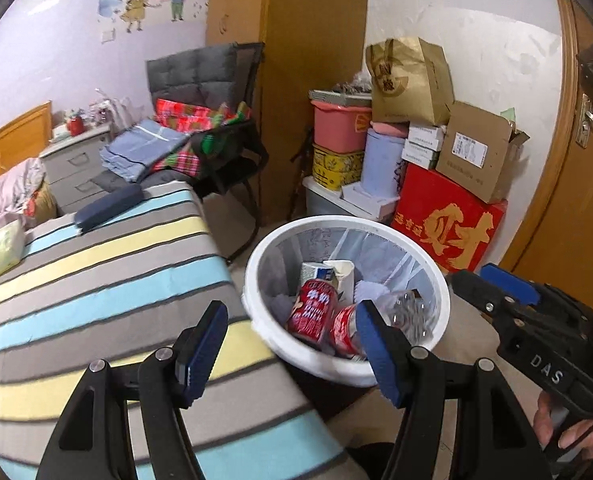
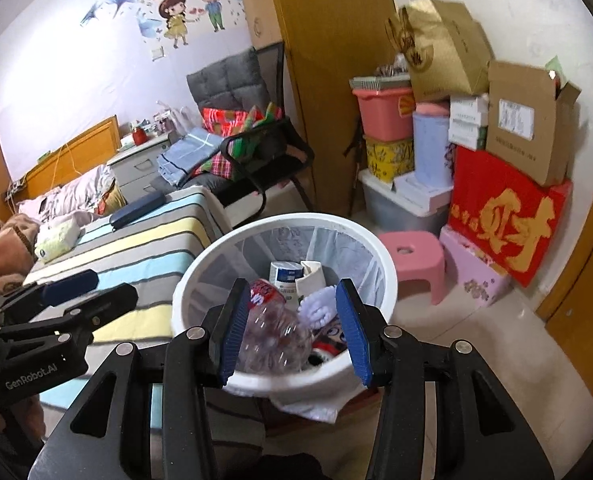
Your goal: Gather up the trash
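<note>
Drop step: your right gripper [image 2: 294, 330] spread, clear bottle [image 2: 274, 338] loose between fingers over bin [image 2: 380, 264]. Left gripper [image 1: 286, 346] spread, empty. Next, withdraw and seek remaining trash.

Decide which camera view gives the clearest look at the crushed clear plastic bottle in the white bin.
The right wrist view: the crushed clear plastic bottle fills the gap between the open right tool, over the round white plastic bin. The left wrist view shows only part of it, behind a finger of the open left tool.
</note>
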Demonstrator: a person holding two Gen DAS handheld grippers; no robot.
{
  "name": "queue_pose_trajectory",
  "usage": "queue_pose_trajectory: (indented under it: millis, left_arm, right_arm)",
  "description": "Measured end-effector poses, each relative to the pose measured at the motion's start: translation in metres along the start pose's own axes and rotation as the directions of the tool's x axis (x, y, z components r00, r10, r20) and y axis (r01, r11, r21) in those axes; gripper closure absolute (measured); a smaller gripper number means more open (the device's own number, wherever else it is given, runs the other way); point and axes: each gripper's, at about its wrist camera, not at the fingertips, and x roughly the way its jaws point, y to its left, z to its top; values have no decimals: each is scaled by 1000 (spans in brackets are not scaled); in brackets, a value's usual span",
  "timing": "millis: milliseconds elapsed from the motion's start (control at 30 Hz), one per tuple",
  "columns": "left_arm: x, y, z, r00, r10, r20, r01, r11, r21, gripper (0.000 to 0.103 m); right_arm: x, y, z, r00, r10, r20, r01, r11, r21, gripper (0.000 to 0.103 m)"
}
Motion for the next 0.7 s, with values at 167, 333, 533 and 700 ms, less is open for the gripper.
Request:
queue_pose_trajectory:
  millis: [167,333,533,700]
  left_arm:
    - [-32,3,-25,996,66,61,-67,998,-1,35]
    - [-56,7,-50,991,104,83,-101,994,-29,29]
    - [-72,7,-68,984,152,95,-151,988,-16,29]
    - [-82,8,-74,981,157,119,-155,988,-23,29]
  right_arm:
    - [-21,14,-14,998,4,60,-3,1000,-18,57]
    - [-32,22,-27,997,-12,80,13,1000,-14,57]
    - [-40,29,-40,995,-26,99,26,1000,0,57]
    - [-45,31,-46,992,-31,121,30,1000,6,57]
